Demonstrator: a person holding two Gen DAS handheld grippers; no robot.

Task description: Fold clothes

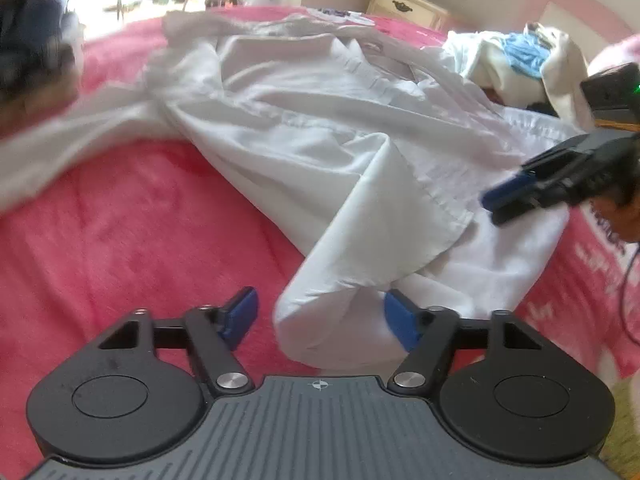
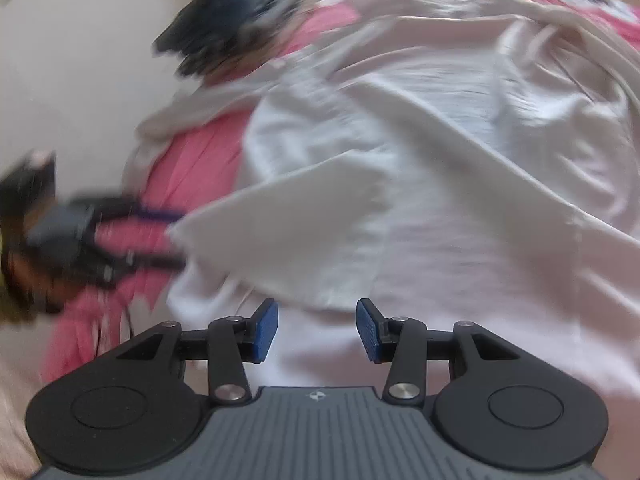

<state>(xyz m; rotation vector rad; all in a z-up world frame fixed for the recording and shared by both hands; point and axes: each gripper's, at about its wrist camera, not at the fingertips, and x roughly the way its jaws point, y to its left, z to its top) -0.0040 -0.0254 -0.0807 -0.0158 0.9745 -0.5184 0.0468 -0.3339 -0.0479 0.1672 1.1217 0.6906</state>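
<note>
your left gripper (image 1: pixel 320 318) about half open, folded sleeve end between pads, near its right pad but not clamped. your right gripper (image 2: pixel 317 330) part open above shirt, nothing between pads; in left view it hovers at right over shirt edge. white shirt (image 1: pixel 304 120) spread across pink blanket (image 1: pixel 120 220), collar far, sleeve trailing left. clothes pile (image 1: pixel 516 60) far right, nightstand (image 1: pixel 404 8) beyond. right view blurred.

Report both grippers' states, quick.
Left gripper: open, shirt sleeve end between its pads, not clamped.
Right gripper: open over the shirt, holding nothing.
</note>
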